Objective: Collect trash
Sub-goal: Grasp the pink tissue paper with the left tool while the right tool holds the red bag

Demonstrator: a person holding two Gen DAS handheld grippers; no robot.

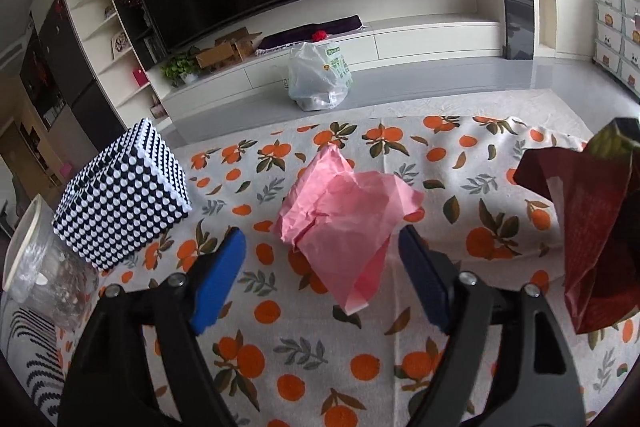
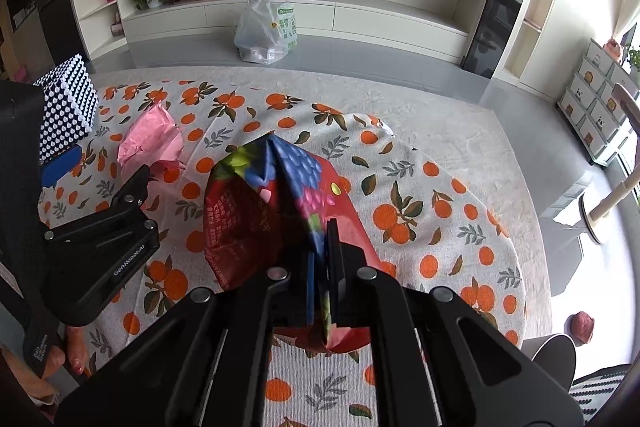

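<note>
Your left gripper [image 1: 322, 239] stands with its blue pads spread wide, one on each side of the crumpled pink paper [image 1: 344, 211]; the near end of the paper lies between the pads, yet neither pad presses on it, so nothing is grasped there; the paper rests on the orange-print tablecloth [image 1: 460, 155], near the middle of the table. Your right gripper [image 2: 324, 247] is clenched tight on a fold of the red snack bag [image 2: 240, 219], whose front shows blue grapes and green leaves; the bag hangs from the pinched pads over the cloth, and from the left wrist view it shows as a dark red sheet at the right edge. A black-and-white dotted box [image 1: 124, 195] sits to the left of the paper, apart from it; a clear jar [image 1: 44, 267] stands just beside the box, at the table's edge. On the grey floor beyond the table, before the low white cabinet [image 1: 420, 35], stands a white plastic bag [image 1: 318, 77].
</note>
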